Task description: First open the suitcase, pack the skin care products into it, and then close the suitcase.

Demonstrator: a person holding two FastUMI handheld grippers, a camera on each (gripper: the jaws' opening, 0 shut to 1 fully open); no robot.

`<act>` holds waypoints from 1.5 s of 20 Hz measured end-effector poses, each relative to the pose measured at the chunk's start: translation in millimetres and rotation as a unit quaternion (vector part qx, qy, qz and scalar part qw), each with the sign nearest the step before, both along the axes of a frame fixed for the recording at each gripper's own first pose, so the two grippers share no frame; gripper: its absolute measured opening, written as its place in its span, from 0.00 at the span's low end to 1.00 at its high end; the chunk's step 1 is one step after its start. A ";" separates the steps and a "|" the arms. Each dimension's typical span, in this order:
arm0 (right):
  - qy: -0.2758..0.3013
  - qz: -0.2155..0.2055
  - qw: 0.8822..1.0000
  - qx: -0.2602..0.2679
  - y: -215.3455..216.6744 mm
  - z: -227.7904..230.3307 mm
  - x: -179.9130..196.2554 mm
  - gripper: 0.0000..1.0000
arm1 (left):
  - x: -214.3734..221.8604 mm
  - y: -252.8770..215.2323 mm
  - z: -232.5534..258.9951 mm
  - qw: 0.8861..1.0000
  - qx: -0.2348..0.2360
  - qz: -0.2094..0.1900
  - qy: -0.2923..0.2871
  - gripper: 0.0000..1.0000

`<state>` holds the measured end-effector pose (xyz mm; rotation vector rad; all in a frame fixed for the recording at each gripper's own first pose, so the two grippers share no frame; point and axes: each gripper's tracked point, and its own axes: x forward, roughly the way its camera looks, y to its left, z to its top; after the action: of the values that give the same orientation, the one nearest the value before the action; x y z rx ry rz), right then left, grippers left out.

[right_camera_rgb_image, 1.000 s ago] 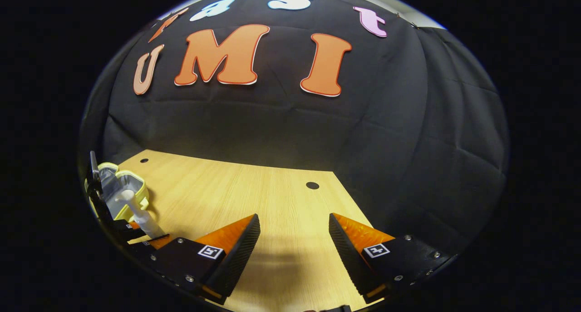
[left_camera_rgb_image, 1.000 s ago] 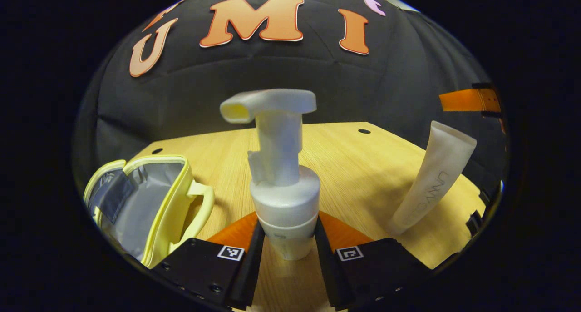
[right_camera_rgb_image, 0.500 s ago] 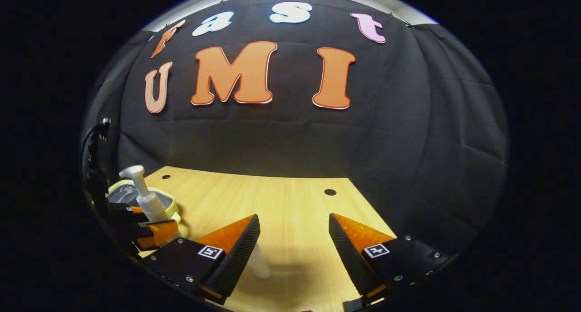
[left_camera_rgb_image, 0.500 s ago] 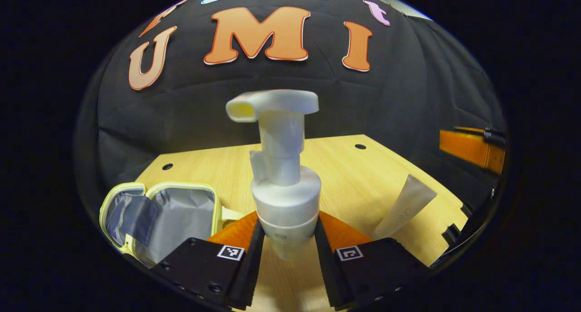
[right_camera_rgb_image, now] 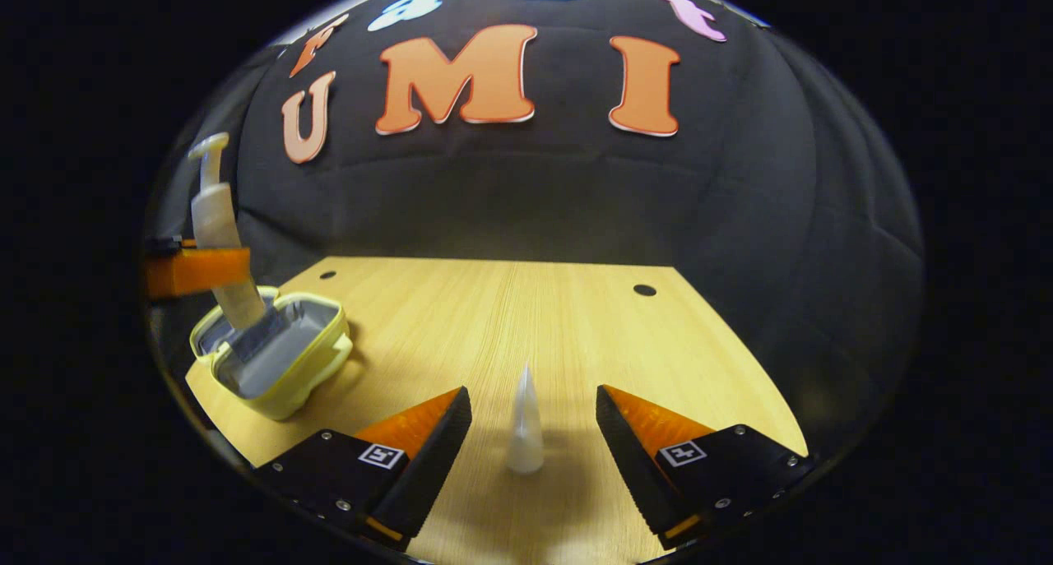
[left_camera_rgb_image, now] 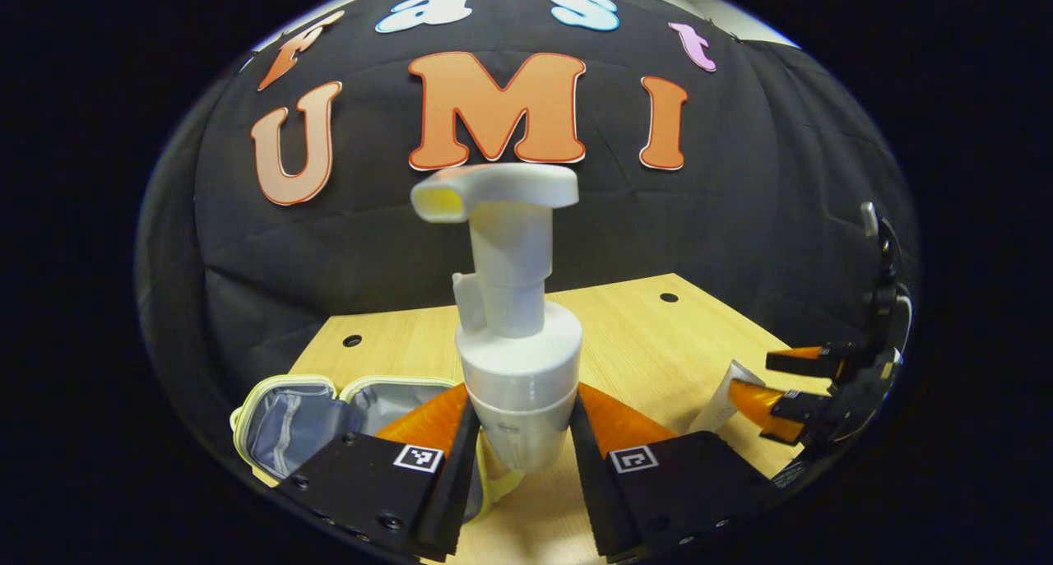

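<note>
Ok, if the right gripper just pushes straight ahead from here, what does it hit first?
The tube. It stands upright on the table, centred in the gap between the right gripper's open fingers, just ahead of them. Depth is uncertain, but nothing else lies in that line before the wall.

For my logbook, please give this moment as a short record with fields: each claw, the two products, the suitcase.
left claw: shut on the pump bottle, held upright above the open suitcase
right claw: open, one finger on each side of the tube, not touching it
tube: white, standing on the table cap down
suitcase: small, yellow, lid open, grey lining; no product seen inside
packing: neither product packed yet
</note>
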<state>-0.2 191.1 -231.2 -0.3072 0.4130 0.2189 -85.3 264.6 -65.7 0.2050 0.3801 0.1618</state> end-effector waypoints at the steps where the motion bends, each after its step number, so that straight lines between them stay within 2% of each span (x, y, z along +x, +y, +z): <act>1: 0.015 -0.003 1.000 -0.003 -4.2 -13.6 -0.6 0.97 | -3.1 5.1 1.3 1.000 0.006 0.004 0.003 0.59; 5: 0.059 -0.013 0.998 0.007 -9.8 -58.2 2.6 0.94 | -14.0 13.0 4.0 1.000 0.023 0.013 0.010 0.59; 7: 0.075 -0.020 0.997 0.017 -13.4 -78.2 7.1 0.83 | -18.4 17.9 3.7 1.000 0.023 0.018 0.010 0.59; 9: 0.091 -0.028 0.995 0.027 -16.5 -91.7 10.8 0.78 | -19.6 19.8 1.2 1.000 0.018 0.022 0.009 0.59; 10: 0.093 -0.029 0.995 0.030 -18.5 -94.5 12.7 0.66 | -20.2 21.7 0.6 1.000 0.014 0.024 0.009 0.59; 12: 0.091 -0.026 0.995 0.027 -15.9 -92.3 13.2 0.53 | -19.0 24.9 -0.9 1.000 0.009 0.025 0.007 0.59; 16: 0.100 -0.022 0.994 0.023 -8.8 -82.4 12.3 0.43 | -24.5 33.2 6.4 1.000 0.007 0.017 0.008 0.59; 20: 0.083 -0.020 0.995 0.045 18.4 -41.1 9.8 0.42 | -31.0 60.0 23.2 1.000 0.004 0.008 0.012 0.59; 24: 0.079 0.005 0.995 0.066 73.8 -4.2 -0.1 0.42 | -40.7 95.5 28.4 0.999 -0.031 -0.007 0.041 0.59; 27: 0.082 0.021 0.992 0.097 124.0 12.0 -12.3 0.42 | -53.6 133.0 13.1 0.994 -0.050 -0.011 0.101 0.59; 30: 0.084 0.031 0.988 0.124 164.1 22.6 -27.0 0.42 | -62.1 176.3 -11.8 0.981 -0.058 -0.011 0.184 0.58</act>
<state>-27.1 355.2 -208.6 -0.0568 0.5371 0.3544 -147.3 440.9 -77.5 0.1238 0.7540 0.0784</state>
